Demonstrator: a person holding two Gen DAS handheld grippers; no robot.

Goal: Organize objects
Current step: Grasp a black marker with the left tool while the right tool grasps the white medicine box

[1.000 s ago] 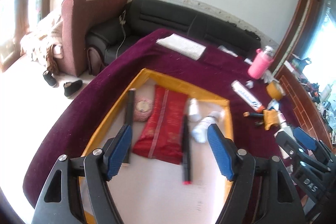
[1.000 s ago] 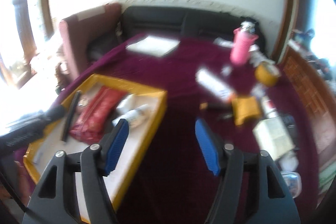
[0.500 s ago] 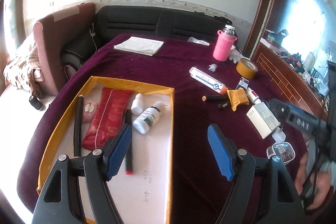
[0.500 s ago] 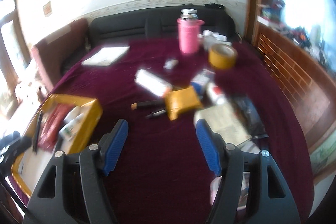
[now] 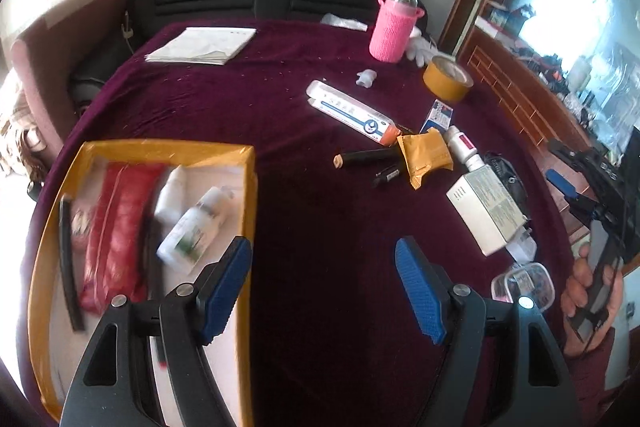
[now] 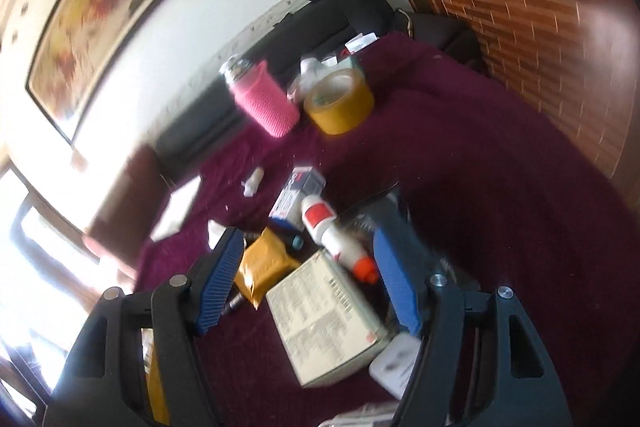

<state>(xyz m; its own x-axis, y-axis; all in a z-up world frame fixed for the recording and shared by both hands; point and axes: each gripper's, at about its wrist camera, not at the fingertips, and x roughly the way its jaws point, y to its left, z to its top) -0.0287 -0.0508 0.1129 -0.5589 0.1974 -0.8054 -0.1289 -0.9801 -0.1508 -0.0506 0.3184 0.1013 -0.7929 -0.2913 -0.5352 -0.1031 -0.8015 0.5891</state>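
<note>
Both grippers stood with jaws spread and empty. The left gripper (image 5: 323, 289) hung over bare maroon cloth of the surface (image 5: 328, 219), just right of the yellow-rimmed shallow tray (image 5: 168, 147) at 9 o'clock, which held a red fabric pouch (image 5: 118, 227), a white plastic bottle with a green label (image 5: 192, 227) and a thin black stick (image 5: 66, 259). The right gripper (image 6: 308, 283) hung above the loose clutter; in its view the white printed cardboard box (image 6: 328, 315) lay between the jaws at 6 o'clock, the white bottle with red label and orange cap (image 6: 336, 239) touching its far edge at 12 o'clock, a crumpled mustard-yellow packet (image 6: 264, 267) just beside it at 9 o'clock. A yellow tape roll (image 6: 340, 103) and a pink knit-sleeved flask (image 6: 260, 99) stood well apart beyond. Judgement: the box is the likely next pick; probably light, stiff but crushable, so grip across its narrow sides with modest force. The bottle looks smooth, liable to roll; take it mid-body.
</note>
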